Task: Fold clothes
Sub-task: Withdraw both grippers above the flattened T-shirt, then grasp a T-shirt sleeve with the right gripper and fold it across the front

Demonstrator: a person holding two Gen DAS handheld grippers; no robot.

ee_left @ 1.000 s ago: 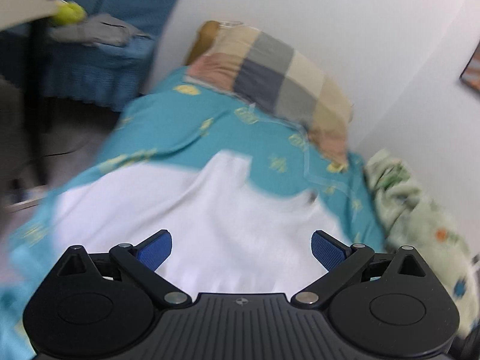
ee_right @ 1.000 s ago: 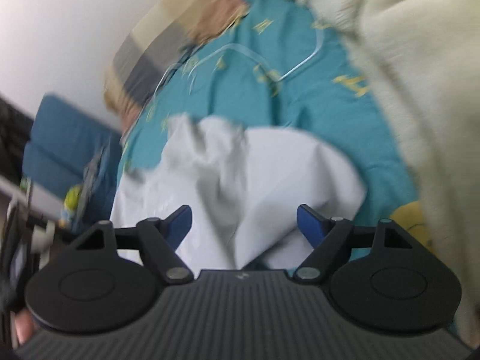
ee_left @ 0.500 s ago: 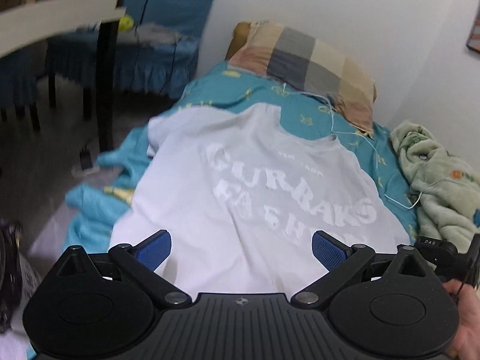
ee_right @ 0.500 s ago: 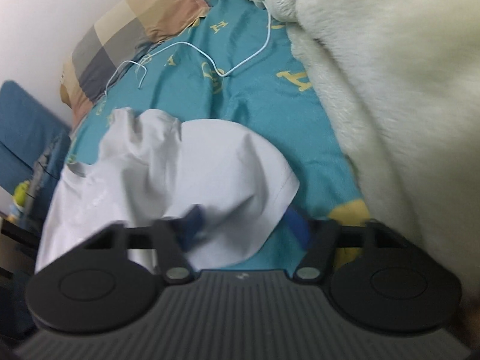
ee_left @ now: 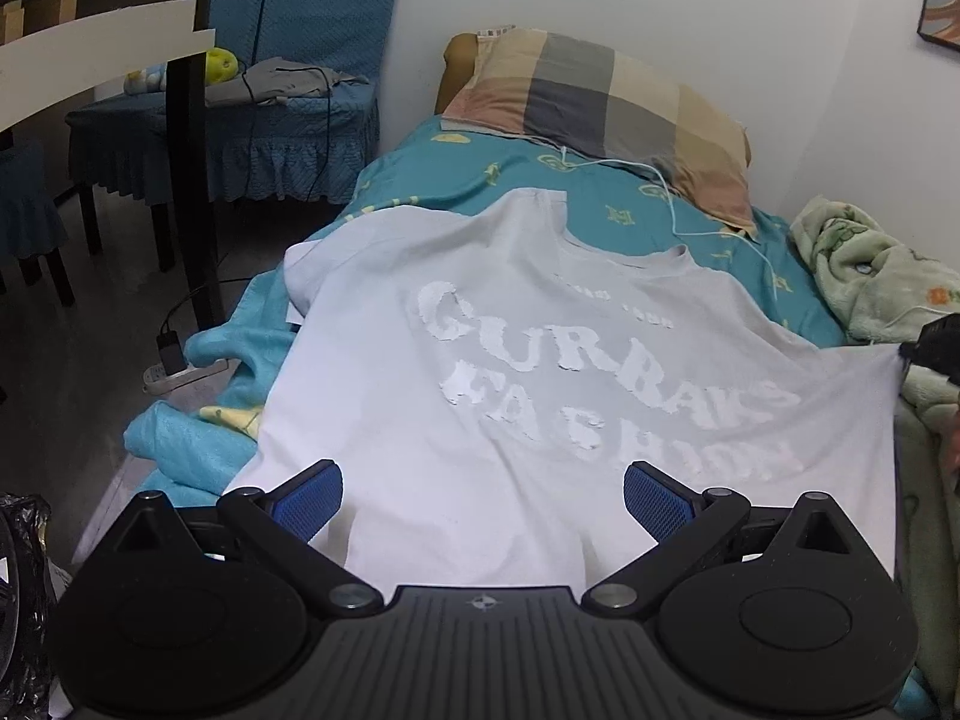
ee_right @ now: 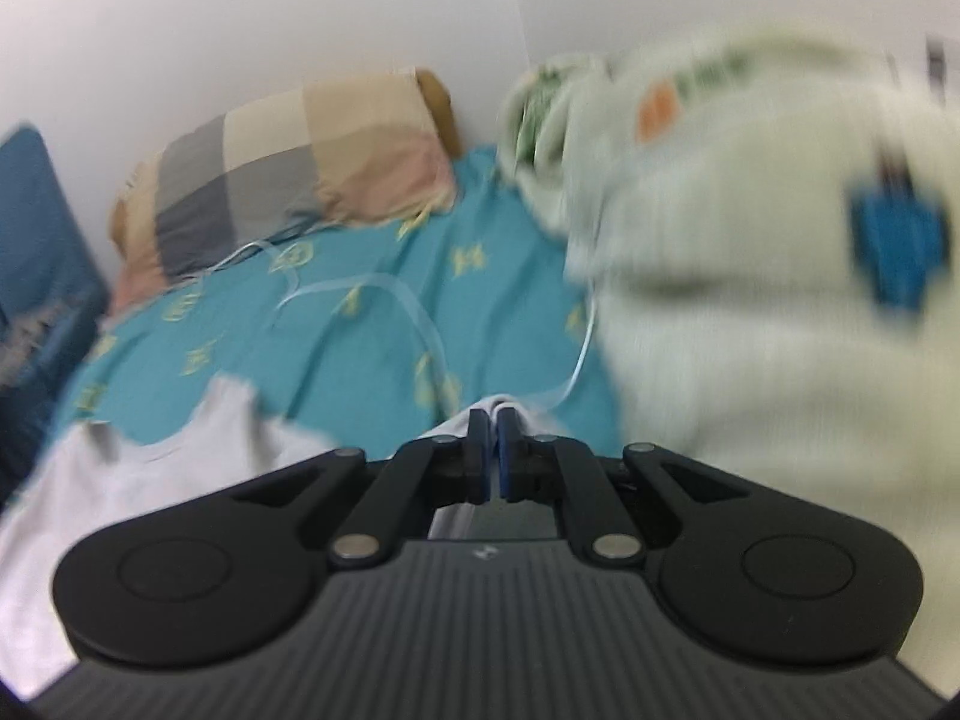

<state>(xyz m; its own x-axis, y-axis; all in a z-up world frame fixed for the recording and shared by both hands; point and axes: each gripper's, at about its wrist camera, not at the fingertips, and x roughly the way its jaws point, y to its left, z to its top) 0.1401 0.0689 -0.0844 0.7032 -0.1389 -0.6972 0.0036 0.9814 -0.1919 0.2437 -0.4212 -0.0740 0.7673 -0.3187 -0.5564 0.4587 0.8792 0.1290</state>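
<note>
Left wrist view: our left gripper (ee_left: 483,495) hangs spread over the T-shirt (ee_left: 510,372) spread flat on the bed (ee_left: 606,210); our right gripper (ee_right: 494,450) pinches its edge, so we keep the cloth taut.

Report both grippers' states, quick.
Left gripper: open, holding nothing, over the white T-shirt.
Right gripper: shut on the white T-shirt's edge.
</note>
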